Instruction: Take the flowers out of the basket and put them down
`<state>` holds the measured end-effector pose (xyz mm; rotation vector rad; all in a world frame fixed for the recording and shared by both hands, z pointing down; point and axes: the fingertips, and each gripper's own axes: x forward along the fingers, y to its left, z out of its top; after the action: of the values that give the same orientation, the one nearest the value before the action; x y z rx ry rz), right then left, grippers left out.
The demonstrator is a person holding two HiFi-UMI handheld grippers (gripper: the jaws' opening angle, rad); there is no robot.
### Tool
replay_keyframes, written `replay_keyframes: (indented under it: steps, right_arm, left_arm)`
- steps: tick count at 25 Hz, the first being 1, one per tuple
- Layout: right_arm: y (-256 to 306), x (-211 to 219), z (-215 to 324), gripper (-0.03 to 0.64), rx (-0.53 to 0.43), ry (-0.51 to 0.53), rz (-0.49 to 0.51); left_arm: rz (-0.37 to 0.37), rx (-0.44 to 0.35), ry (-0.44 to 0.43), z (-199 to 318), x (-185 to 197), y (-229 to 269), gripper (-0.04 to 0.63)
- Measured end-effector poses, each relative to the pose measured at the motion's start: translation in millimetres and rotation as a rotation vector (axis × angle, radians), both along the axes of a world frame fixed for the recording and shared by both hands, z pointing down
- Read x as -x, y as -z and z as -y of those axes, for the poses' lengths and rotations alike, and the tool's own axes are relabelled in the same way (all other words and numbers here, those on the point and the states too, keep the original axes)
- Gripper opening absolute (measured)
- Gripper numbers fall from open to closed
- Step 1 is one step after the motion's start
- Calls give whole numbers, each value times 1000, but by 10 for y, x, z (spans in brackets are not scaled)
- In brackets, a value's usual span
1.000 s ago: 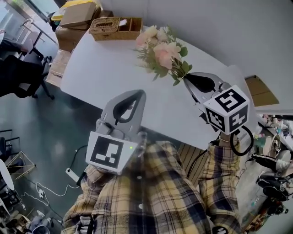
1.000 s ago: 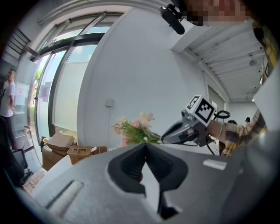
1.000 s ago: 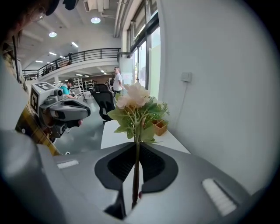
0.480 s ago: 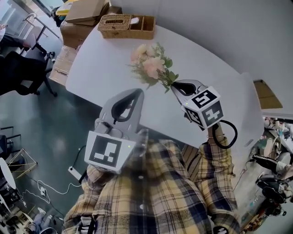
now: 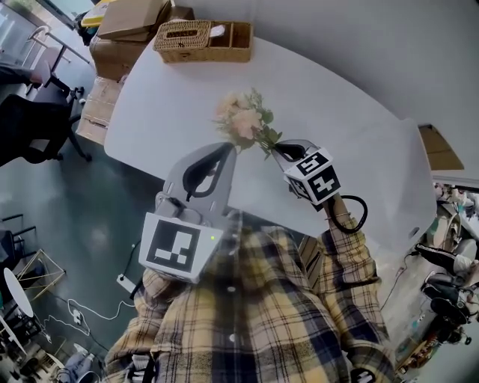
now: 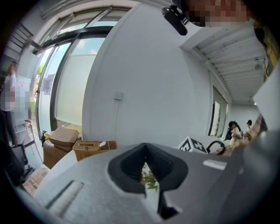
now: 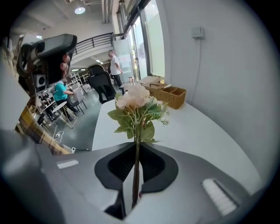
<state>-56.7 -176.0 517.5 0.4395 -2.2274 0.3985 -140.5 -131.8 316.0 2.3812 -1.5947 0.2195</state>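
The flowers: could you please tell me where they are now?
Head view, centre: the flowers are over the white table, stem held in the jaws of the right gripper, well clear of the basket at the far end.

Table [image 5: 172, 105]: white, rounded corners, set along a pale wall.
Cardboard boxes [image 5: 131, 22]: brown, stacked just beyond the table's far end.
Office chair [image 5: 37, 127]: black, left of the table on a grey floor [image 5: 97, 217].
Power strip [image 5: 117, 284]: white, on the floor, cable trailing.
Background: standing person [image 7: 114, 65] near tall windows.
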Motion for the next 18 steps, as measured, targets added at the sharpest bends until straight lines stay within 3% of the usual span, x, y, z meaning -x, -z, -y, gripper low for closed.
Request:
replay_keyframes:
  steps: [8, 18]
  right_arm:
    - [-644, -36, -35, 29, 89, -13, -49]
    - [-1068, -21, -92, 43, 176, -17, -87]
  left_arm:
    - [-15, 16, -3, 143, 94, -122, 2]
    - [-19, 39, -6, 256, 139, -269, 2]
